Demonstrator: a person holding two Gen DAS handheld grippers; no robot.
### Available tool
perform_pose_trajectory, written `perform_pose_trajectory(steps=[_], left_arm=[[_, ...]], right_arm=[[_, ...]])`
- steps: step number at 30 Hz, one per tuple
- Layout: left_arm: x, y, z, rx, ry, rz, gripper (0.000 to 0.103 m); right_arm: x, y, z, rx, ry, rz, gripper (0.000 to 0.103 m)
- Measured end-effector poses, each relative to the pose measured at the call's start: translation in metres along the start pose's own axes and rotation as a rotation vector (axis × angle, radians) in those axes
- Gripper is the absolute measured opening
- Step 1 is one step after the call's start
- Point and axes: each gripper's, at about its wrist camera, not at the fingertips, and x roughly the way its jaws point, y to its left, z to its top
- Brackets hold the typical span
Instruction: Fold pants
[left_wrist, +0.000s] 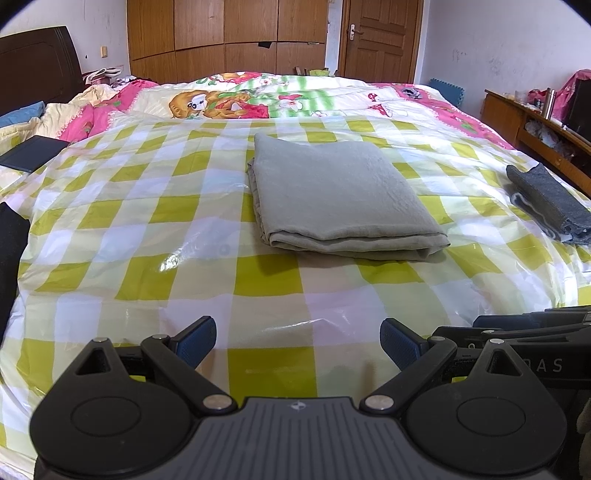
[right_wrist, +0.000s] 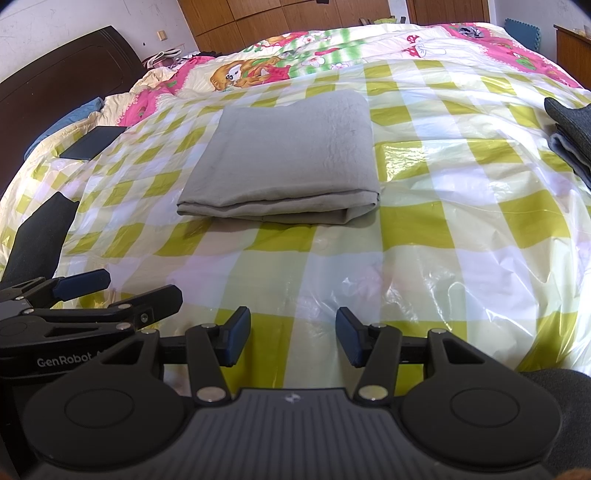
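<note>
We judge the folding itself finished: the grey-green pants (left_wrist: 340, 192) lie as a flat, squared stack in the middle of the bed (left_wrist: 129, 229), on its yellow-checked plastic cover, well clear of both tools. Our left hand-held gripper (left_wrist: 297, 343) hangs released over the near edge, nothing between its pads, and the right hand-held gripper (right_wrist: 293, 338) likewise stands apart and empty. Next, probably, we move the stack beside the folded dark grey garment (left_wrist: 550, 203).
</note>
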Motion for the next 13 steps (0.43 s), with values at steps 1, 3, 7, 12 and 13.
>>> perform_pose_trajectory(steps=[1, 3, 7, 12, 13], left_arm=[[-0.0001, 0.0, 0.0, 0.0, 0.0, 0.0, 0.103], [-0.0007, -0.0002, -0.0001, -0.001, 0.001, -0.001, 0.103], [-0.0003, 0.0, 0.0, -0.001, 0.001, 0.0, 0.103], [-0.0008, 0.0004, 0.0003, -0.001, 0.0, 0.001, 0.103], [-0.0008, 0.0001, 0.0003, 0.0, -0.001, 0.001, 0.103]], right_arm=[[0.0002, 0.0003, 0.0003, 0.0, 0.0, 0.0, 0.053], [0.0001, 0.0004, 0.0003, -0.001, 0.0, 0.0, 0.053], [0.0001, 0.0004, 0.0003, 0.0, 0.0, 0.0, 0.053], [-0.0001, 0.0005, 0.0002, 0.0, 0.0, 0.0, 0.053], [0.0, 0.0006, 0.0002, -0.001, 0.0, 0.0, 0.053]])
